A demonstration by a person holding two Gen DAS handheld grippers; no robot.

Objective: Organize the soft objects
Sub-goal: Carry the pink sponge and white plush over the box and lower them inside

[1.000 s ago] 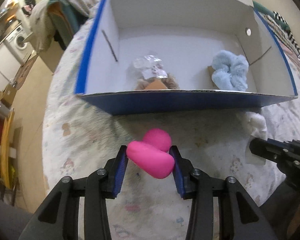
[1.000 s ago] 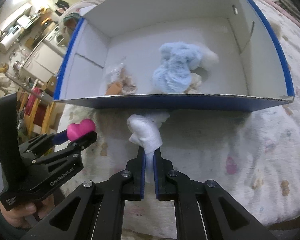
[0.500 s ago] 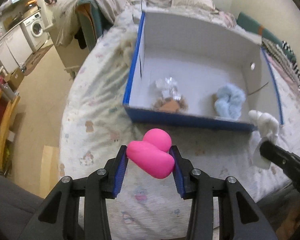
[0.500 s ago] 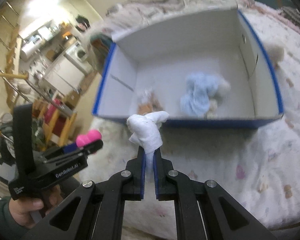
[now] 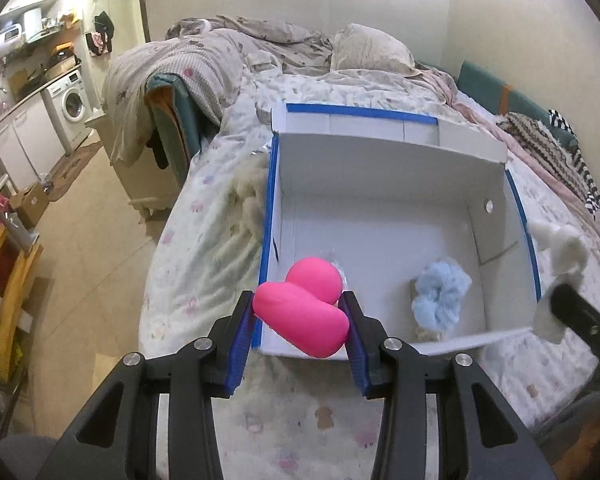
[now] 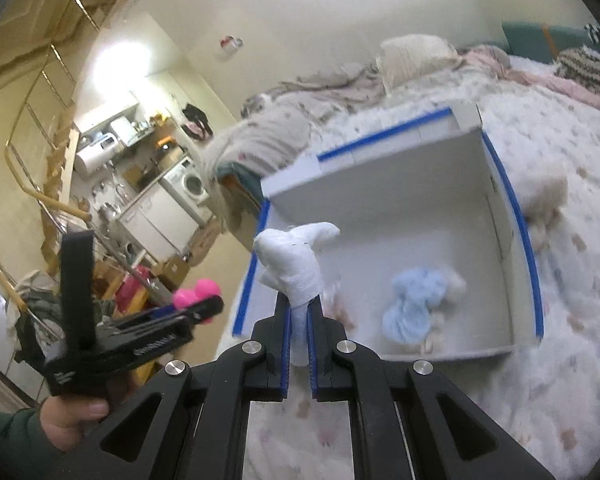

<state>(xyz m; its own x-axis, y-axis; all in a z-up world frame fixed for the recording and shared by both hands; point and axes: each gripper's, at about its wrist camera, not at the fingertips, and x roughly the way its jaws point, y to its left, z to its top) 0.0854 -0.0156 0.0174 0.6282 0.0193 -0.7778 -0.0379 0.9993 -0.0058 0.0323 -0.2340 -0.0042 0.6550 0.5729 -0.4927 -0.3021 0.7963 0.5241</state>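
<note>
Pink heart toy [image 5: 302,317] clamped in left hand-held gripper [image 5: 299,334], white box [image 5: 384,168] beyond

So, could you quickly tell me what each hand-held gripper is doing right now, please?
Left hand-held gripper: closed on the pink toy.
Right hand-held gripper: closed on the white toy.

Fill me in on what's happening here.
A person is sorting soft things into a white, blue-edged box on a bed. The left gripper is clamped on a pink heart-shaped toy; the right gripper pinches a white cloth toy. Both hang above the box's near edge. A light blue scrunchie already lies inside.
</note>
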